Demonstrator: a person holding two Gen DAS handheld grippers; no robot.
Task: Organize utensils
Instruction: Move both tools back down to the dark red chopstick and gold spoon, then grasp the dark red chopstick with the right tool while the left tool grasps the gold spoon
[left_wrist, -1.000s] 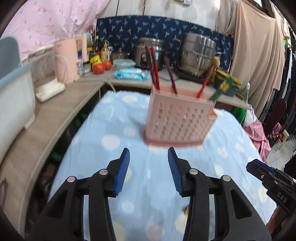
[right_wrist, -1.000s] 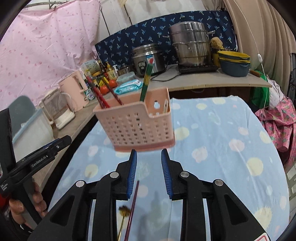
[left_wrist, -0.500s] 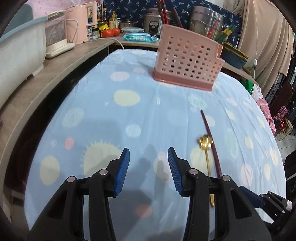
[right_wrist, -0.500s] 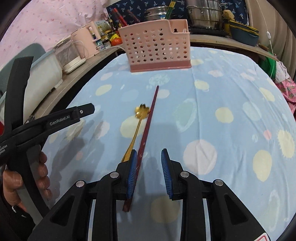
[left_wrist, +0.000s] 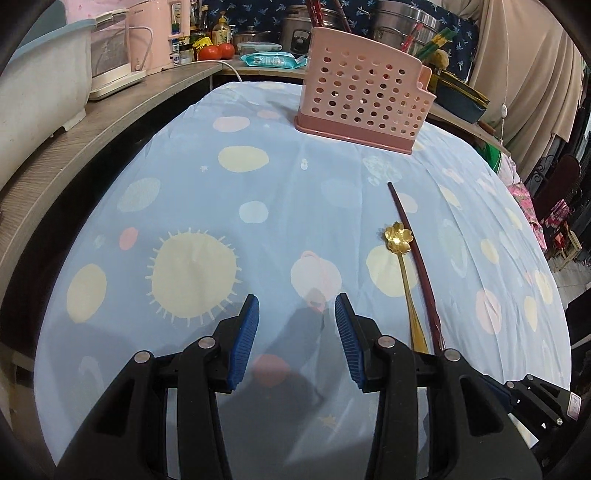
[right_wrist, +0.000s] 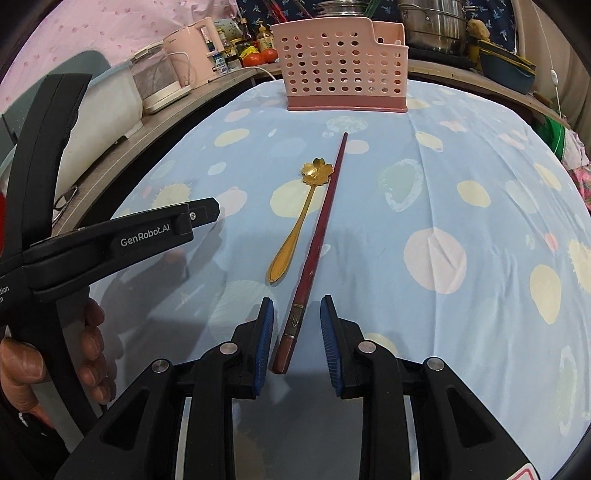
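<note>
A dark red chopstick (right_wrist: 317, 236) and a gold flower-bowl spoon (right_wrist: 299, 218) lie side by side on the blue spotted tablecloth (right_wrist: 461, 192). A pink perforated utensil basket (right_wrist: 341, 64) stands at the table's far end with several chopsticks in it. My right gripper (right_wrist: 294, 314) is open, its jaws on either side of the chopstick's thick near end, not touching it. My left gripper (left_wrist: 296, 306) is open and empty, low over the cloth to the left of the spoon (left_wrist: 402, 266) and chopstick (left_wrist: 415, 258). The basket (left_wrist: 364, 101) also shows in the left wrist view.
A wooden counter (left_wrist: 92, 122) runs along the left with a white tub (left_wrist: 40, 74), a pink kettle (left_wrist: 157, 33), tomatoes and bottles. Steel pots (right_wrist: 432, 22) and a blue bowl stand behind the basket. The left gripper's body (right_wrist: 110, 236) and the hand holding it sit at left.
Both grippers have drawn back from the basket and dropped low over the cloth. The right gripper has come to straddle the chopstick's near end. Jaw openings look the same.
</note>
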